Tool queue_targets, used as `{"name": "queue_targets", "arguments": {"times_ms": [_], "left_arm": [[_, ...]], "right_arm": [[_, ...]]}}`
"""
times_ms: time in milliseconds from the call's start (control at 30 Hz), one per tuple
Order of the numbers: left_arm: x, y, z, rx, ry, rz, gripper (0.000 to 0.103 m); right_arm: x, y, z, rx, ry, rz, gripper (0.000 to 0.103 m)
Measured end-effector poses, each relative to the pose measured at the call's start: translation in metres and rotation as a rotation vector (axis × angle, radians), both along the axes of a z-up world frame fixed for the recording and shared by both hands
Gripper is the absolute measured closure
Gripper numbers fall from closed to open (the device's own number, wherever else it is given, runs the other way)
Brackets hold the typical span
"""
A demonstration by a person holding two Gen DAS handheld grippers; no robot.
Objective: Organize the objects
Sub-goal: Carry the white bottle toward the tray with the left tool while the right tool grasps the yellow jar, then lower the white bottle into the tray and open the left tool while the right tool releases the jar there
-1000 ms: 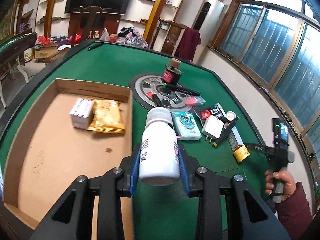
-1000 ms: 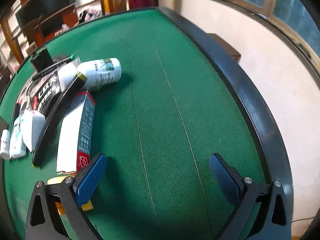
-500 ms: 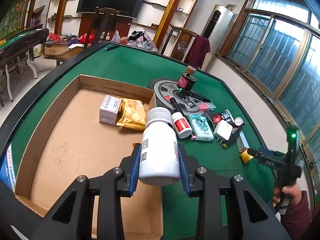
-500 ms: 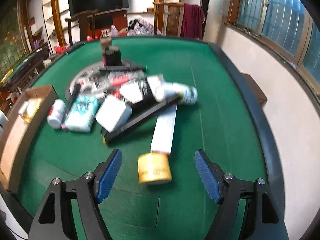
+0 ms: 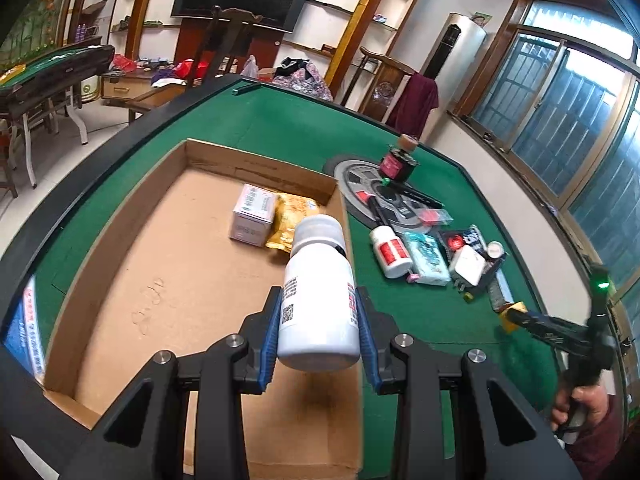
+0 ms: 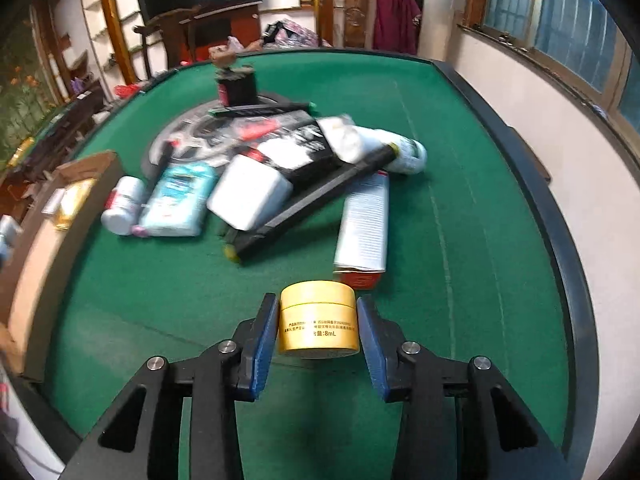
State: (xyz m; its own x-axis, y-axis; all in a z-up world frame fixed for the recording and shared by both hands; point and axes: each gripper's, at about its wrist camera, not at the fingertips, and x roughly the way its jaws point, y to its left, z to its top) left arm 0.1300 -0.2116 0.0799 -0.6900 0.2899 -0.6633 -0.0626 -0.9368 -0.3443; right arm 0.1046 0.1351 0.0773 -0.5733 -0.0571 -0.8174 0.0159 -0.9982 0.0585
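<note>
My left gripper (image 5: 318,326) is shut on a white pill bottle (image 5: 318,300) and holds it above the near right part of an open cardboard box (image 5: 120,240). The box holds a small white carton (image 5: 252,220) and a yellow pouch (image 5: 294,214). My right gripper (image 6: 318,330) has its blue pads on both sides of a small yellow jar (image 6: 318,322) that stands on the green table (image 6: 440,160). Whether the pads press the jar I cannot tell. The right gripper also shows in the left wrist view (image 5: 516,316).
A pile of items lies mid-table: a red-labelled white bottle (image 5: 390,252), a teal tissue pack (image 6: 180,200), a white charger (image 6: 250,194), a long black bar (image 6: 308,204), a white-and-red carton (image 6: 364,228), a lying white bottle (image 6: 384,148). A black raised rim (image 6: 560,240) bounds the table.
My left gripper has carried the white bottle leftward over the box. My right gripper has swung toward the pile, moved up to the yellow jar and narrowed around it.
</note>
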Motion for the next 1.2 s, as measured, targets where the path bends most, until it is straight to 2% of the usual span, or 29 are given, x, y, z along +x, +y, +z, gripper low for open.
{"name": "queue_targets", "arguments": {"times_ms": [167, 300, 400, 533, 667, 933, 1200], "left_arm": [[-0.013, -0.018, 0.011, -0.084, 0.012, 0.041, 0.069], [-0.033, -0.036, 0.016, -0.148, 0.008, 0.073, 0.069], [-0.057, -0.051, 0.013, -0.174, -0.020, 0.093, 0.069], [-0.085, -0.065, 0.002, -0.227, -0.061, 0.116, 0.070], [-0.100, -0.080, -0.012, -0.192, -0.106, 0.124, 0.070], [-0.115, -0.086, -0.027, -0.129, -0.141, 0.106, 0.070], [-0.119, -0.096, -0.037, -0.057, -0.163, 0.127, 0.070]], "right_arm": [[-0.005, -0.040, 0.037, -0.140, 0.033, 0.128, 0.060], [-0.026, -0.091, 0.053, -0.290, 0.001, 0.251, 0.060], [-0.047, -0.140, 0.055, -0.331, -0.019, 0.320, 0.060], [-0.084, -0.196, 0.045, -0.422, -0.085, 0.355, 0.059], [-0.120, -0.238, 0.037, -0.502, -0.136, 0.364, 0.059], [-0.169, -0.305, 0.009, -0.444, -0.200, 0.351, 0.059], [-0.186, -0.326, -0.015, -0.379, -0.228, 0.326, 0.059]]}}
